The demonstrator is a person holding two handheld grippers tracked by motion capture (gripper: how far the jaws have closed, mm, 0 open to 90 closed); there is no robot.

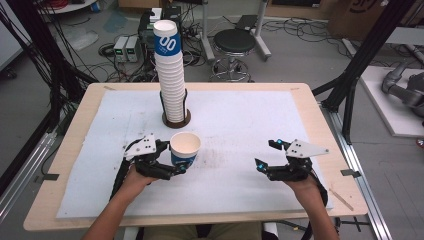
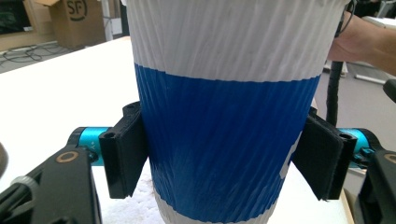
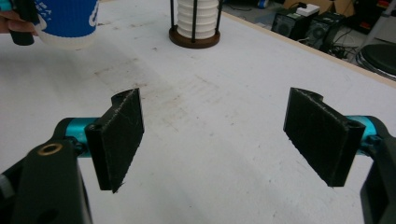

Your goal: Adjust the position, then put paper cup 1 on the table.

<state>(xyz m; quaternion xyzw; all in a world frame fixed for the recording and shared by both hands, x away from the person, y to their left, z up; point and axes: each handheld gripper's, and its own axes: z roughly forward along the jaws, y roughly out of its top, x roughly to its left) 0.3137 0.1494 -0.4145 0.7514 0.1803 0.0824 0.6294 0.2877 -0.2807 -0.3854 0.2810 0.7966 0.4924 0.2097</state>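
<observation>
From above, the left gripper (image 1: 176,167) clamps an upright cup (image 1: 184,148) near the table's (image 1: 70,150) middle, just this side of the tall cup stack (image 1: 170,75) in its holder. The left forearm angles in from the near edge. To the right, well apart, the right gripper (image 1: 267,154) hovers low with jaws apart and bare.

The left gripper view shows both pads (image 2: 126,156) pressed on the cup's (image 2: 224,116) blue band (ribbing is plain here).

The right gripper view shows open pads (image 3: 119,137) over stained white matting (image 3: 210,130), with the cup (image 3: 67,21) far left and the holder's (image 3: 194,39) wooden base beyond.
</observation>
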